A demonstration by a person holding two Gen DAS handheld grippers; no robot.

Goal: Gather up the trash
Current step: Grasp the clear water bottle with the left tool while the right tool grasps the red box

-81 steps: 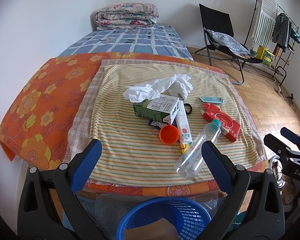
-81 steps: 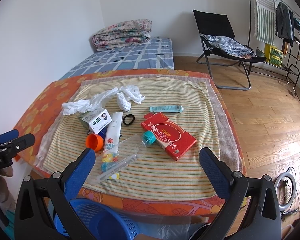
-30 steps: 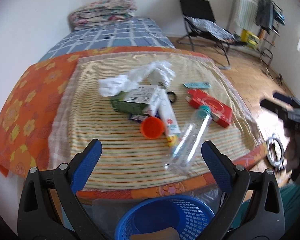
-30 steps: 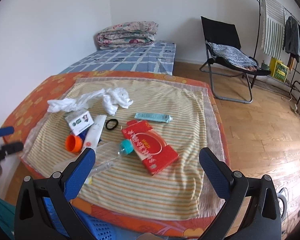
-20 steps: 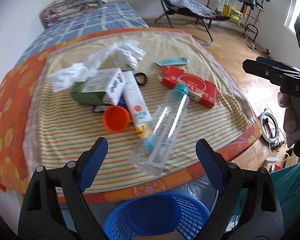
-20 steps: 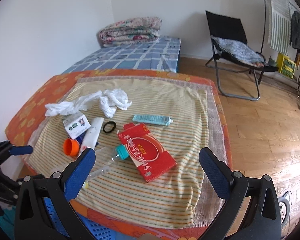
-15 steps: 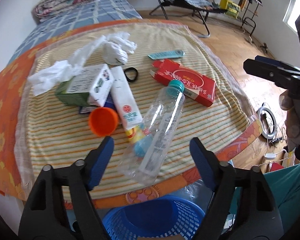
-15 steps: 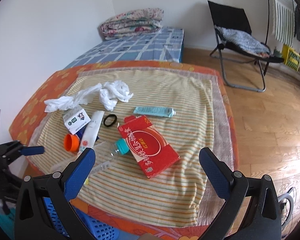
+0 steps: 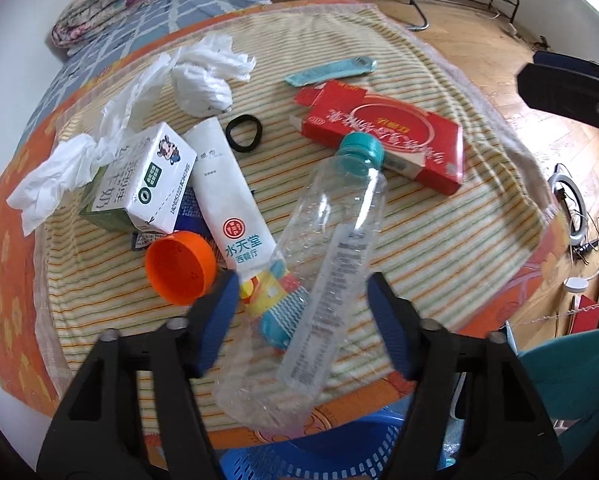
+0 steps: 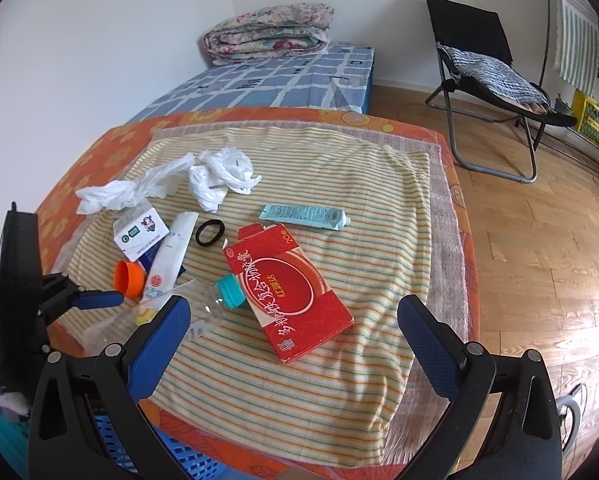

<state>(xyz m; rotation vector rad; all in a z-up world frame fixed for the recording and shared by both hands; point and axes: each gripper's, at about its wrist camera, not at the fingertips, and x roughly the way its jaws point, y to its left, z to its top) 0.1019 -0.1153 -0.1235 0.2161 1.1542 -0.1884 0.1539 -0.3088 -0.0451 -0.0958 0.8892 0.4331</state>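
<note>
Closing left gripper (image 9: 299, 300) jaws straddle clear bottle (image 9: 323, 264), pads not yet touching; centre on body, avoid tube beneath. Right gripper (image 10: 295, 344) jaws wide, empty.

Home bedroom: mattress (image 10: 283, 80), folded quilt (image 10: 267, 30), folding chair (image 10: 487, 80), wood floor (image 10: 539, 240).

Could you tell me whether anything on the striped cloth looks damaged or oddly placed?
The red cardboard box has its end flap torn open. The clear plastic bottle with a teal cap lies on its side, its base overhanging the cloth's near edge. A loose orange plastic cap lies beside it.
</note>
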